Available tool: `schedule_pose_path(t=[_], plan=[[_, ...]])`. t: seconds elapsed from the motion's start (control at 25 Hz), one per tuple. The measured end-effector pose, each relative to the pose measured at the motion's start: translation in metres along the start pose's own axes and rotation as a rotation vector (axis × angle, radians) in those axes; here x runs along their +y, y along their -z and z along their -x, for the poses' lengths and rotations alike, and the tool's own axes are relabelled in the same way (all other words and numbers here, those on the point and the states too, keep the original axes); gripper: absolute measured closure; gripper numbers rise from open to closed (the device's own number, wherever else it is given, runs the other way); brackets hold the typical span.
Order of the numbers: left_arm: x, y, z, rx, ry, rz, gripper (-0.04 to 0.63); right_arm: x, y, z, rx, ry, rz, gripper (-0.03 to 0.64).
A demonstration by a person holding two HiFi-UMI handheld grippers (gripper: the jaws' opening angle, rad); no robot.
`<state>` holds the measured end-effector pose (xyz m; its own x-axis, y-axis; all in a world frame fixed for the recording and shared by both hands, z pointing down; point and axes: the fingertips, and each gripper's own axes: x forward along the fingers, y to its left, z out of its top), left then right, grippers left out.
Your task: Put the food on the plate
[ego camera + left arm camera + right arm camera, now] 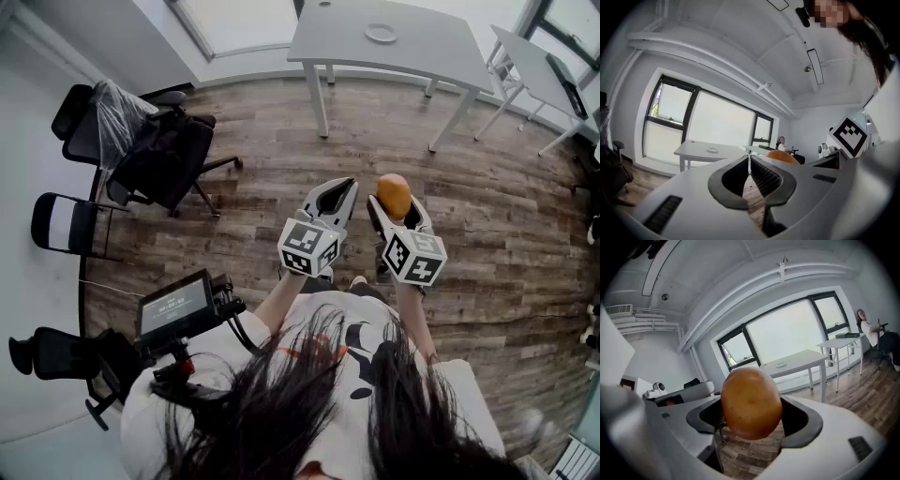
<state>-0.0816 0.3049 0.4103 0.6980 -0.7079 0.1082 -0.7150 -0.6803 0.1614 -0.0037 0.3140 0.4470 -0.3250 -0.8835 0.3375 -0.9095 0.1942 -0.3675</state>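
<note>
While right gripper point(394, 204) clamps potato point(751, 403), monitor point(175, 307) text unreadable.

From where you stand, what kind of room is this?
Likely an office or meeting room: white tables beside large windows, black swivel chairs on a wood-look floor, and strip lights on the ceiling.

Floor point(281, 141) — matt, grainy wood planks. Table point(422, 52) at one o'clock: smooth white. Right gripper point(751, 426) — smooth matt grey plastic; potato point(751, 401) skin dull, speckled.
</note>
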Motion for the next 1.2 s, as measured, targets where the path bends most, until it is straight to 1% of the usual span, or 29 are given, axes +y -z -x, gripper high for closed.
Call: schedule_pose_path(t=[0.28,0.52,0.84,1.2], plan=[[0.002,0.001,-0.001,0.019,0.002,-0.01,0.589,0.002,-0.002,-0.001,-0.007,0.001,0.016,0.241],[-0.004,0.005,-0.007,0.033,0.009,-0.022,0.589,-0.006,-0.002,0.002,-0.016,0.0,0.025,0.241],[-0.018,0.012,-0.021,0.051,0.009,-0.018,0.589,-0.025,-0.002,0.007,-0.004,-0.002,0.012,0.241],[-0.035,0.019,-0.037,0.038,-0.014,0.004,0.589,-0.05,-0.004,0.01,0.015,-0.028,0.013,0.241]])
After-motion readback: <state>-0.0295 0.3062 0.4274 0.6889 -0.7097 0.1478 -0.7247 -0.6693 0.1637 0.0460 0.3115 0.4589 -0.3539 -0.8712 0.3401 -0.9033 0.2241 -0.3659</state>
